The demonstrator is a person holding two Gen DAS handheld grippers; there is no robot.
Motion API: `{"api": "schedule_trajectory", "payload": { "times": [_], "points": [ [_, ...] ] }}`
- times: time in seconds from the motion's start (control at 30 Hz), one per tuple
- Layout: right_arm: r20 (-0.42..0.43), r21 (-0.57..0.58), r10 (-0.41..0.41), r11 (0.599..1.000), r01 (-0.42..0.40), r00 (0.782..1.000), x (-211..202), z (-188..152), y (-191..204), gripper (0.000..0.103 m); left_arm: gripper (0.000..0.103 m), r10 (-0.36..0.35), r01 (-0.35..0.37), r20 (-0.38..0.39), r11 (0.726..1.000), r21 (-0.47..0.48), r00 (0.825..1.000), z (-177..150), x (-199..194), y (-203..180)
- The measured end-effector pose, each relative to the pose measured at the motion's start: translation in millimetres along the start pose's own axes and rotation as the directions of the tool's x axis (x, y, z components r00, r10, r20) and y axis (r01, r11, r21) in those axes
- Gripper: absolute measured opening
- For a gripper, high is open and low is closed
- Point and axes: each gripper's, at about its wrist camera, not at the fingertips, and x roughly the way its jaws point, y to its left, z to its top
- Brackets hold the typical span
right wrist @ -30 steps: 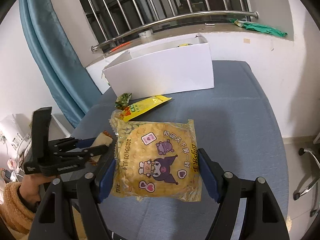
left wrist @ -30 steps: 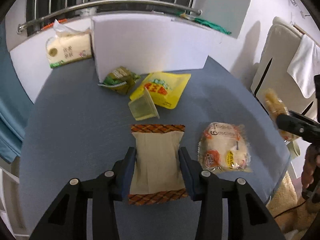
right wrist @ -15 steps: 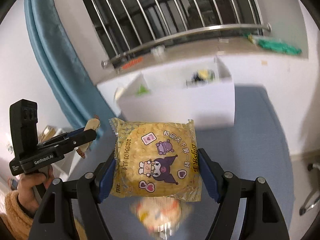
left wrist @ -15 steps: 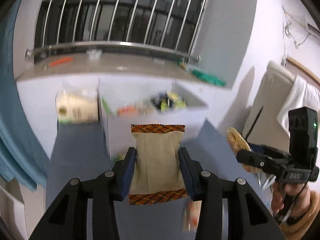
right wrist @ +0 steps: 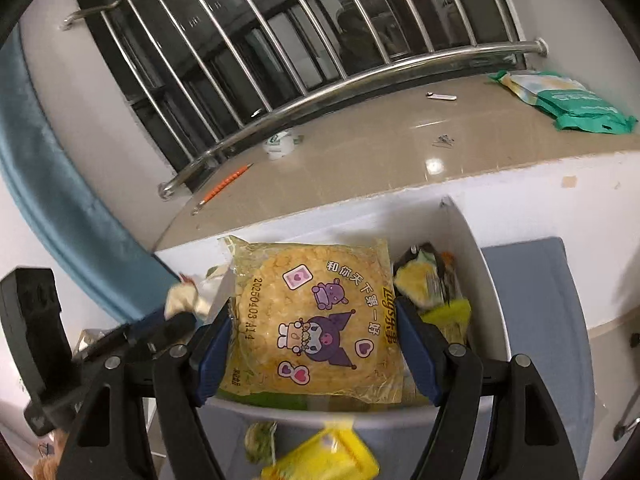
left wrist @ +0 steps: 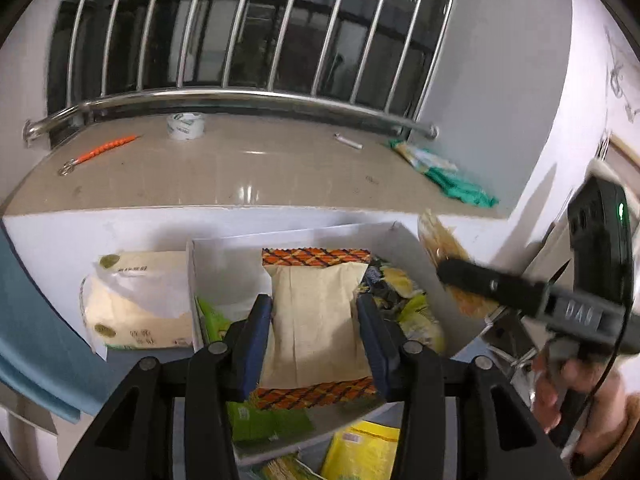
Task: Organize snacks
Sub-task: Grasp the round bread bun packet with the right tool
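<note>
Left wrist view: a tissue pack (left wrist: 138, 304) is seen at 9 o'clock, just beside the white box (left wrist: 404, 240) on the table (left wrist: 48, 344). The beige snack packet (left wrist: 320, 320) is carried by the left gripper (left wrist: 316, 336) over the open box, flat between the fingers (left wrist: 256, 340); the jaws are opening, and the packet is not yet seen to drop. It is judged light, soft and crinkly, with slick film; the side edges, as taken now, are the sound hold, not the patterned seams. Loose snacks (left wrist: 404, 300) lie in the box at 3 o'clock of it. A yellow pouch (left wrist: 360, 452) is left outside at 6 o'clock.

Right wrist view: the yellow cracker packet (right wrist: 312, 324) is clamped across its width by the right gripper (right wrist: 316, 344), fingers (right wrist: 214, 352) wide, pads pressing both edges, above the same box. The round cake inside is judged brittle, so a light squeeze at the film edges is advised. The box's right wall (right wrist: 464, 248) stands at 2 o'clock.
</note>
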Motion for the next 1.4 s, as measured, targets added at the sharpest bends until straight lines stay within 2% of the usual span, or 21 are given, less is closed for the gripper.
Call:
{"api": "schedule_trajectory", "payload": {
  "times": [0.03,0.07,0.1,0.17,0.23,0.37,0.57,0.67,0.87,0.97,1.0,1.1,1.2,1.33,1.4],
  "points": [
    [-0.001,0.006,-0.006,1.000,0.006,1.000,4.7,4.7,-2.6,0.086,0.068,0.021,-0.021,-0.016,1.000,0.014,1.000,-0.3,5.1,-0.9],
    [0.005,0.020,-0.015,1.000,0.014,1.000,8.5,8.2,-5.2,0.097,0.095,0.043,-0.041,-0.041,0.999,0.028,0.998,0.0,12.3,-0.9],
    [0.011,0.043,-0.022,0.999,0.021,1.000,10.5,11.2,-9.4,0.103,0.103,0.055,-0.054,-0.046,0.998,0.035,0.997,-1.9,15.1,-0.2],
    [0.020,0.055,-0.030,0.998,0.029,0.999,9.3,11.5,-11.9,0.103,0.103,0.070,-0.068,-0.042,0.997,0.038,0.997,-4.3,15.2,1.4],
    [0.043,0.013,-0.041,0.999,0.040,0.998,4.9,9.6,-10.0,0.103,0.103,0.075,-0.074,-0.049,0.997,0.029,0.996,-7.3,14.2,3.7],
    [0.027,-0.074,-0.078,0.994,0.080,0.997,0.7,3.7,-2.8,0.103,0.103,0.072,-0.071,-0.056,0.997,0.020,0.996,-10.5,10.1,3.2],
    [0.049,-0.124,-0.054,0.991,0.060,0.997,-24.3,-4.1,8.9,0.103,0.103,0.048,-0.047,-0.031,0.998,0.051,0.998,-19.3,-20.8,-10.8],
    [0.062,-0.168,-0.027,0.985,0.037,0.998,-46.6,-18.6,18.5,0.103,0.103,0.044,-0.042,-0.017,0.995,0.094,0.999,-34.3,-47.1,-22.3],
    [0.063,-0.219,0.043,0.975,-0.028,0.997,-93.7,-64.1,27.0,0.103,0.103,0.017,-0.011,-0.037,0.987,0.159,0.999,-79.5,-82.5,-40.4],
    [0.061,-0.234,0.058,0.971,-0.042,0.996,-115.9,-92.4,27.8,0.103,0.103,0.074,-0.070,-0.010,0.977,0.202,0.997,-116.1,-102.5,-49.1],
    [0.060,-0.230,0.065,0.972,-0.050,0.996,-123.2,-103.8,26.1,0.103,0.103,0.072,-0.070,-0.007,0.978,0.198,0.997,-127.4,-107.2,-49.0],
    [0.056,-0.224,0.087,0.972,-0.072,0.995,-136.7,-141.6,19.7,0.103,0.103,0.027,-0.022,-0.040,0.993,0.115,0.999,-163.9,-117.1,-39.5],
    [-0.008,-0.244,0.043,0.969,-0.044,0.999,-135.2,-183.0,12.4,0.103,0.103,-0.029,0.032,-0.068,0.999,0.039,0.997,-197.3,-125.2,-29.5],
    [-0.107,-0.260,-0.020,0.966,-0.009,0.994,-123.7,-229.1,4.1,0.103,0.103,-0.023,0.024,-0.085,1.000,0.013,0.996,-236.1,-138.5,-24.7],
    [-0.126,-0.292,-0.038,0.956,0.000,0.991,-119.6,-248.2,5.5,0.103,0.103,-0.026,0.025,-0.091,1.000,-0.014,0.996,-250.4,-145.7,-20.6]
  ]
}}
